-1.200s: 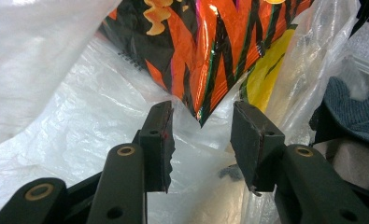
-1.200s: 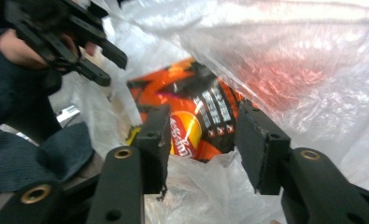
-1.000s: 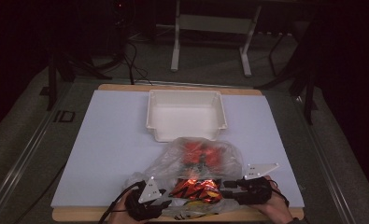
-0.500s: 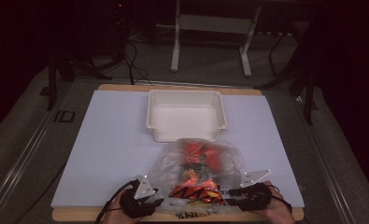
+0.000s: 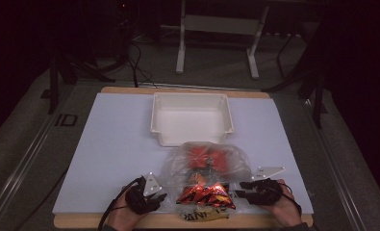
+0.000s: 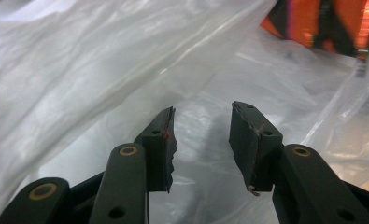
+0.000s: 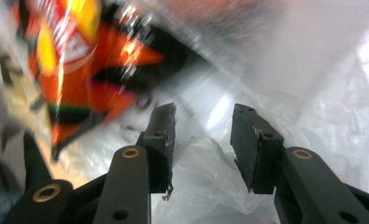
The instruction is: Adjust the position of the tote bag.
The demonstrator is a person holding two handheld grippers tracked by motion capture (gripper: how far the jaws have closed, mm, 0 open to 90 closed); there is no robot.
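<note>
A clear plastic bag [image 5: 235, 163] holding orange and red snack packets [image 5: 204, 195] lies on the white mat near the front edge. My left gripper [image 5: 161, 196] is at the bag's left side and my right gripper [image 5: 238, 189] at its right, each held by a hand. In the left gripper view the left gripper [image 6: 202, 116] stands open, with bag film [image 6: 102, 60] right beyond its jaws and a packet [image 6: 331, 23] farther off. In the right gripper view the right gripper [image 7: 203, 114] is open over crumpled film [image 7: 313, 70], beside a blurred orange packet [image 7: 79, 60].
An empty white bin [image 5: 192, 118] stands just behind the bag, at the mat's middle back. A yellowish packet [image 5: 202, 216] lies at the table's front edge [image 5: 82, 220]. Dark floor, cables and a metal stand [image 5: 216, 24] lie beyond the table.
Both hands have sunk a little toward the table. The bag's left flap has dropped, so the bag lies narrower and flatter between the grippers.
</note>
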